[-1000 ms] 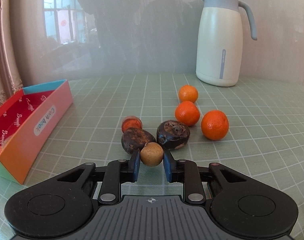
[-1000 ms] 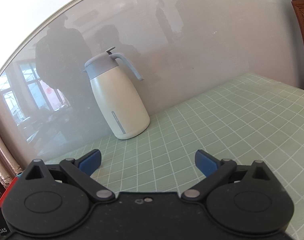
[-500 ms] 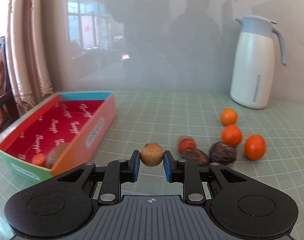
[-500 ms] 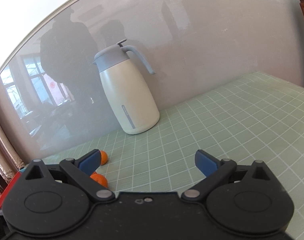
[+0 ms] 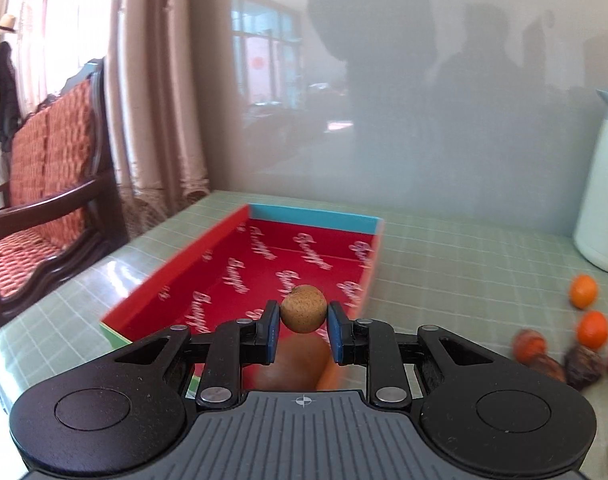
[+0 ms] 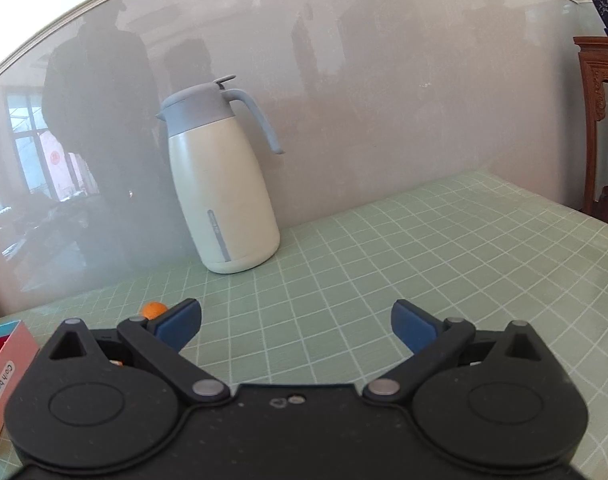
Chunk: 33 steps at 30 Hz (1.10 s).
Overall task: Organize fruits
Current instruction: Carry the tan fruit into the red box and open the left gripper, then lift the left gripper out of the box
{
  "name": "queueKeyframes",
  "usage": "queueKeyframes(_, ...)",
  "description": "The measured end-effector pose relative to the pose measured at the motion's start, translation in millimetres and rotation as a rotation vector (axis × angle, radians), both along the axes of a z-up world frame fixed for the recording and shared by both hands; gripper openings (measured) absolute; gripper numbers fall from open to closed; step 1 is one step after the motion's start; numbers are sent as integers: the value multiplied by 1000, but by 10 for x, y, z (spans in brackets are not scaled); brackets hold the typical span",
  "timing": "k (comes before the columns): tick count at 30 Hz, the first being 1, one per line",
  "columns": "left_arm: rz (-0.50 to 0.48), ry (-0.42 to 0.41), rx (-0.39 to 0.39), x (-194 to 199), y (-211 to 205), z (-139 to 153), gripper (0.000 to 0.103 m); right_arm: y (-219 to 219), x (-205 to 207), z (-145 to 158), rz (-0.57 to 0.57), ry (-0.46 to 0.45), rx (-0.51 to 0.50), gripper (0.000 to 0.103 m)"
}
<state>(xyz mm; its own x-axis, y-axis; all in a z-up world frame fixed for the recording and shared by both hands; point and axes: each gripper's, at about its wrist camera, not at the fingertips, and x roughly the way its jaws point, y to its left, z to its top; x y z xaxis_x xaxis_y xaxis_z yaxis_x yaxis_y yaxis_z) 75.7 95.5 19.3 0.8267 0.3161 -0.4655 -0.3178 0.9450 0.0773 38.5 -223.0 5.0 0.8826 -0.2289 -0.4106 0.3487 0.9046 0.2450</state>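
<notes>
A pale green gridded tablecloth [image 6: 384, 240] covers the table, which backs onto a glossy grey wall panel with dim reflections of a window and standing figures.

The left gripper [image 5: 303, 322] is clenched on a small round tan fruit [image 5: 303, 309], its blue pads pressing on either side of it. Directly under and beyond the held fruit lies the open red box [image 5: 288, 264], its long axis running away from the gripper toward the far blue end wall, so the fruit hangs above the box's near part. Just below the pads, inside the box, a blurred brown fruit [image 5: 294, 366] and an orange one [image 5: 329, 372] appear to lie already. To my eye the coming move turns on this: the box floor is straight below the held fruit, so lowering and letting go there should suffice, though the fruit may roll onto its neighbours.

Off to the right, on the cloth, wait the loose tangerines [image 5: 583, 291] and dark wrinkled fruits [image 5: 585, 365]; past them stands the white thermos jug [image 6: 220, 188]. At far left are a curtain and a wooden chair.

The right gripper [image 6: 296, 322] is released, its jaws wide with nothing between them, pointing over bare cloth toward the jug. Its view shows the whole jug and only a corner of the box at far left with one tangerine peeking by its left finger; the box interior and the held fruit appear only in the left view.
</notes>
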Motion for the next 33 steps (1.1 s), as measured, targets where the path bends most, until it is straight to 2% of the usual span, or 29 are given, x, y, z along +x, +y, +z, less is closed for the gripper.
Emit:
queueKeyframes(9, 156, 53, -29, 233, 568, -118, 25, 169, 131, -7, 50, 10, -3, 102)
queueKeyframes(14, 187, 103, -88, 323, 776, -215, 25, 239, 166, -10, 71, 10, 2, 102)
queueKeyframes(26, 193, 112, -92, 355, 789, -229, 27, 296, 188, -28, 84, 17, 5, 102)
queueKeyframes(29, 184, 113, -94, 364, 772, -228, 34, 256, 184, -39, 77, 22, 11, 102)
queueKeyframes(31, 167, 118, -83, 373, 734, -226, 47, 227, 162, -48, 72, 24, 16, 102)
queueKeyframes(33, 171, 114, -68, 364, 687, -221, 54, 201, 145, -55, 68, 26, 18, 102)
